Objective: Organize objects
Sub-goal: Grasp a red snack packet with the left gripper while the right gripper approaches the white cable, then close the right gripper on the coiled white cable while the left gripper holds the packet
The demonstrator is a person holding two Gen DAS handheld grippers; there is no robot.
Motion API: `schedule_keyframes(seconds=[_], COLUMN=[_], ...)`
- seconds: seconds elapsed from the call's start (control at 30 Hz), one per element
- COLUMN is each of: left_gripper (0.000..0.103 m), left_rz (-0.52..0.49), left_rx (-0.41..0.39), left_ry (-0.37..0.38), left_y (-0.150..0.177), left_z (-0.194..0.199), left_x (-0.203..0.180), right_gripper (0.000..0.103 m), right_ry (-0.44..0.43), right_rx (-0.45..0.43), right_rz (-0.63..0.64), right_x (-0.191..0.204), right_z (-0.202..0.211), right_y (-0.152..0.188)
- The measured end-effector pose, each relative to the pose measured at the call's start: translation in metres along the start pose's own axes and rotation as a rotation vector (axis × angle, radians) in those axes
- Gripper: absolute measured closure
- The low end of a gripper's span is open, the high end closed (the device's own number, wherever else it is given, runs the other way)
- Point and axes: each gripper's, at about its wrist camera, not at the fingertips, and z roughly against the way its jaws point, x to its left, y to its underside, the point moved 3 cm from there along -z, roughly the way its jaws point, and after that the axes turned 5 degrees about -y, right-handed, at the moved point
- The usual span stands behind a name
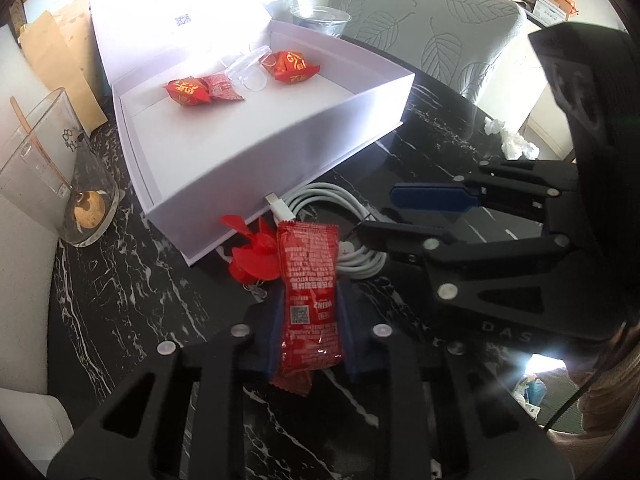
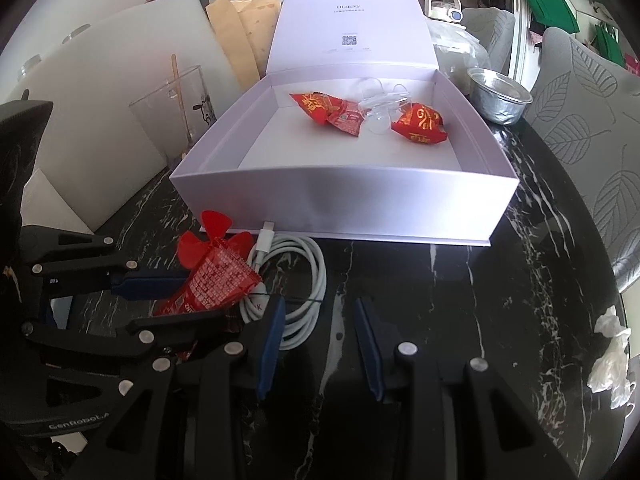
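My left gripper (image 1: 312,296) is shut on a red sauce packet (image 1: 308,256), whose printed face points at the camera; its blue pads (image 1: 270,320) press both long edges. In the right wrist view the packet (image 2: 216,280) sits between the left gripper's fingers (image 2: 152,280), just above a red plastic propeller (image 2: 212,228) and a coiled white cable (image 2: 308,264). My right gripper (image 2: 320,328) hovers open over bare tabletop beside the coil, with nothing between its pads. The open white box (image 2: 340,208) holds red candies (image 2: 418,124) and a clear plastic piece (image 2: 380,108).
A glass with a spoon (image 1: 60,184) stands left of the box. A foil bowl (image 2: 500,100) sits at the box's far right corner, with crumpled tissue (image 2: 612,360) near the table's right edge. Leaf-patterned chairs (image 2: 592,128) stand beyond the black marble table (image 2: 460,300).
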Motion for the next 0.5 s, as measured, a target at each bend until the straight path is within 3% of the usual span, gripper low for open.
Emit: schedule_keyframes(seconds=[0.23, 0.27, 0.3, 0.33, 0.5], left_gripper=[0.08, 0.08, 0.08, 0.08, 0.08], left_rz=[0.033, 0.042, 0.055, 0.066, 0.114], left_rx=[-0.013, -0.012, -0.011, -0.009, -0.005], left_ry=[-0.018, -0.021, -0.024, -0.025, -0.038], left_y=[0.005, 0.007, 0.008, 0.01, 0.016], left_z=[0.019, 0.021, 0.023, 0.024, 0.026], left_x=[0.011, 0.014, 0.017, 0.021, 0.034], right_gripper=[0.065, 0.059, 0.044, 0.039, 0.037], right_ry=[-0.019, -0.026, -0.031, -0.031, 0.029], right_rx=[-0.005, -0.011, -0.016, -0.02, -0.02], right_rz=[-0.007, -0.004, 0.002, 0.006, 0.053], right_x=[0.008, 0.011, 0.013, 0.016, 0.025], right_z=[-0.004, -0.004, -0.004, -0.004, -0.009], right_y=[-0.005, -0.005, -0.006, -0.006, -0.007])
